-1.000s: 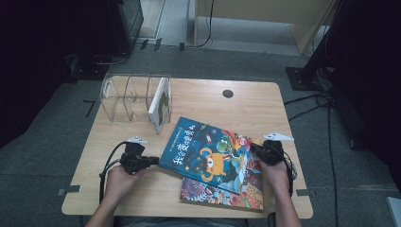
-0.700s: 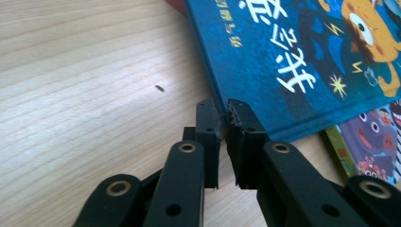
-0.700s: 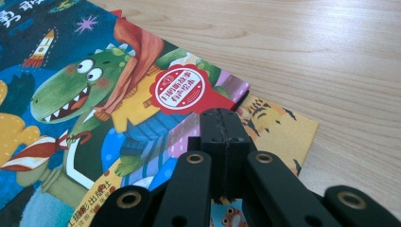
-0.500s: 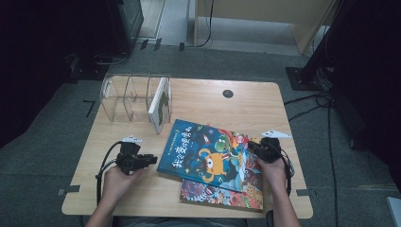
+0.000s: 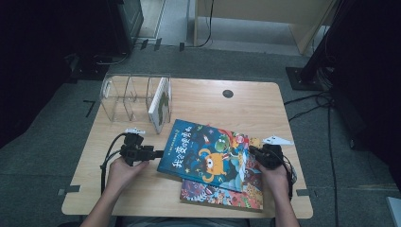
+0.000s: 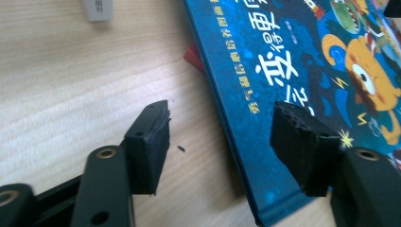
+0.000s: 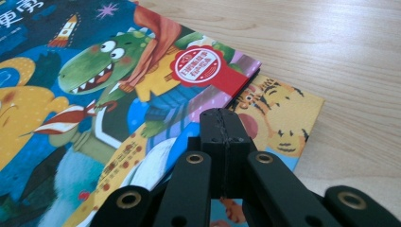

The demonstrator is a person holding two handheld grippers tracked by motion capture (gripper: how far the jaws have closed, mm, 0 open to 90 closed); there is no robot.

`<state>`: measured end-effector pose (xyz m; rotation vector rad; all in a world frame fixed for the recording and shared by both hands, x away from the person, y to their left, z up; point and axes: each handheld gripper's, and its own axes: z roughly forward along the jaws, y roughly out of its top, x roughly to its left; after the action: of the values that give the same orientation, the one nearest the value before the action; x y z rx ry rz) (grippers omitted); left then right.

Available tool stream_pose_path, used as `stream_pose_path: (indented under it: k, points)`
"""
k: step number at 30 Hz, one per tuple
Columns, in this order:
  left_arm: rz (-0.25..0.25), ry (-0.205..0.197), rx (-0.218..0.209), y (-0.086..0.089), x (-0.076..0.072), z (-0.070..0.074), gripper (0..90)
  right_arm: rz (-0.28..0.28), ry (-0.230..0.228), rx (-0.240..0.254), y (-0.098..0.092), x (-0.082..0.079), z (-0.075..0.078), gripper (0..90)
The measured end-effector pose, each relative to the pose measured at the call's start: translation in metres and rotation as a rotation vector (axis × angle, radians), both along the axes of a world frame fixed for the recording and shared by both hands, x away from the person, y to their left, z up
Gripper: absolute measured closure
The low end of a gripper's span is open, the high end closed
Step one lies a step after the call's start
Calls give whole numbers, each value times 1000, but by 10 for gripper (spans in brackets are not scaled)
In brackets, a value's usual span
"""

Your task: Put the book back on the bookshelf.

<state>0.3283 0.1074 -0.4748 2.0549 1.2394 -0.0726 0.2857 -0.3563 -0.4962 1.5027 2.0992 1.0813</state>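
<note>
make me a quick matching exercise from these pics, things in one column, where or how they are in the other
Things:
1. left tool
2. right tool
3. blue book
4. white book

States:
a. shut, over the books' right edge
b. upright in the clear rack
c. open, at the blue book's spine
d. flat on another book

Pairs: 1-c, 2-a, 3-d, 4-b

Clear divider rack (image 5: pixel 127 97) w/ upright white book (image 5: pixel 160 105), black grommet (image 5: pixel 228 93) on wooden table (image 5: pixel 265 109).
</note>
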Motion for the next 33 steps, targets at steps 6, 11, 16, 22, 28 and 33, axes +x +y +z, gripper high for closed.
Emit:
stream_pose_path:
  k: [6,11,16,22,28,33]
  points:
    - [-15,25,14,-6,9,-5,352,2,2,-6,1,-7,0,900]
    - [-35,16,29,-13,14,-6,350,19,3,-16,6,-13,0,900]
    - [-43,29,13,-21,20,-8,353,34,7,-32,12,-18,0,898]
    - [-65,37,27,-29,26,-10,353,39,8,-40,13,-21,-1,894]
    - [-73,63,26,-36,30,-14,353,37,10,-35,12,-22,-2,900]
    - [-83,78,21,-40,30,-15,352,38,7,-19,13,-18,-3,900]
